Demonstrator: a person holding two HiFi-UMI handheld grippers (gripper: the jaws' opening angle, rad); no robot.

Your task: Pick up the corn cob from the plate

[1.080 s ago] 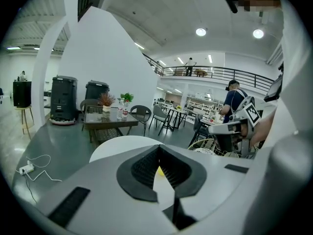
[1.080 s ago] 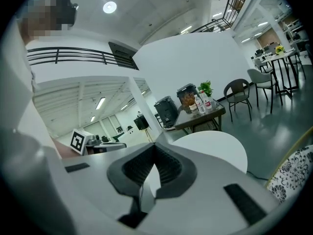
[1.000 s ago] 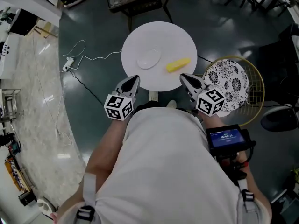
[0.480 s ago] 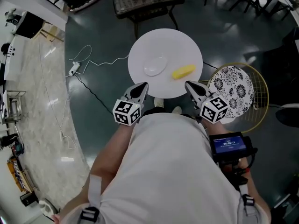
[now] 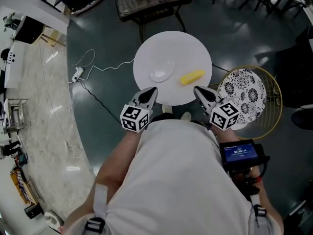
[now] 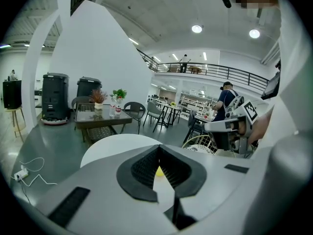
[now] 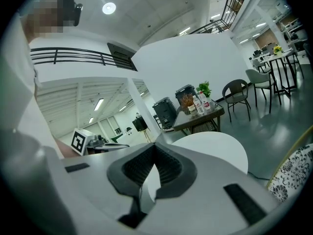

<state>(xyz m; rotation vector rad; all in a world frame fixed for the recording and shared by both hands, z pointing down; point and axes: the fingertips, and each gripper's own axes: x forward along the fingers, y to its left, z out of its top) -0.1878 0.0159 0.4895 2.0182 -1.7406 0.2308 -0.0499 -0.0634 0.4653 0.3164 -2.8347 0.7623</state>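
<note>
Corn: the yellow corn cob (image 5: 192, 77) is seen on the round white table (image 5: 186, 45), beside a clear glass dish (image 5: 162, 72).
Axis: laid crosswise, left to right.
Nearer: the right hand-held gripper (image 5: 197, 89), pressed together and empty, is placed just short of it.
Farther: the left hand-held gripper (image 5: 151, 91), likewise pressed together.

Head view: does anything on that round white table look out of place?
The corn cob lies bare on the round white table, to the right of the small plate and apart from it, not on it. Nothing looks spilled or broken.
</note>
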